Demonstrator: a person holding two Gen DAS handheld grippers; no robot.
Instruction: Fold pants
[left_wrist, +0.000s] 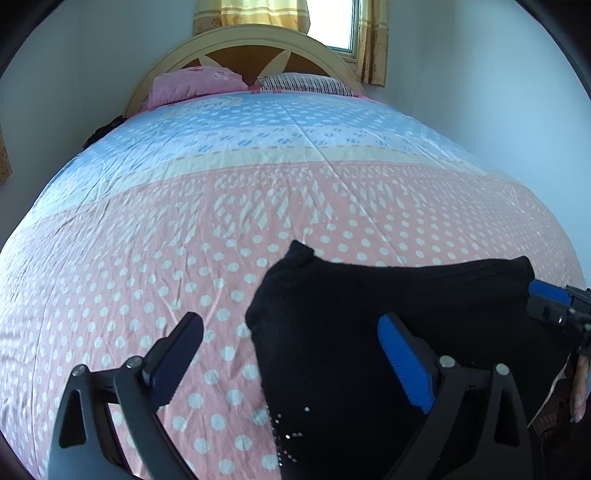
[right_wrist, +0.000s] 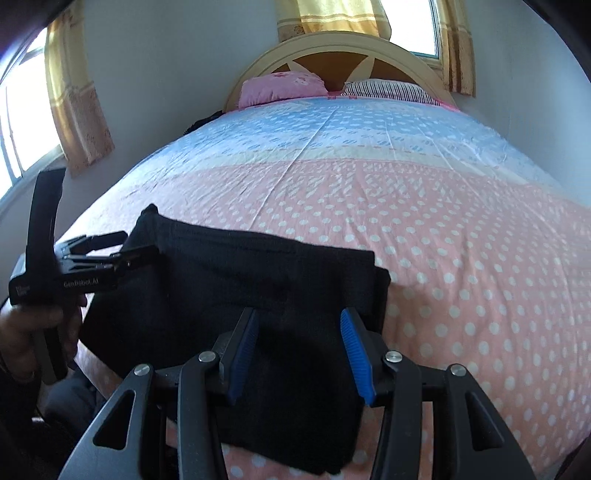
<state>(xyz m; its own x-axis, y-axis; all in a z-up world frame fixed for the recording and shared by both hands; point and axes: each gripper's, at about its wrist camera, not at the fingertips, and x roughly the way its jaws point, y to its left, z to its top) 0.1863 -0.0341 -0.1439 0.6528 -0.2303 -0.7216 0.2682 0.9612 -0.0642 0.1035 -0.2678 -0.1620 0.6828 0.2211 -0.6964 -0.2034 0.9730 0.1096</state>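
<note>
Pants (right_wrist: 236, 295), black knit, are laid on the pink polka-dot bedspread (right_wrist: 461, 240) at its near edge, already folded compact; squaring up is judged outstanding. Long axis is set across the bedspread. Left gripper (left_wrist: 291, 332) is spread wide, empty; right gripper (right_wrist: 299, 325) is half-open, nothing pinched.

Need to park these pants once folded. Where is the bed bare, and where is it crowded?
Bare: the dotted bedspread between the black pants and the pillows, plus the stretch right of the pants. Crowded: the near edge, where the left gripper and right gripper hover.
</note>
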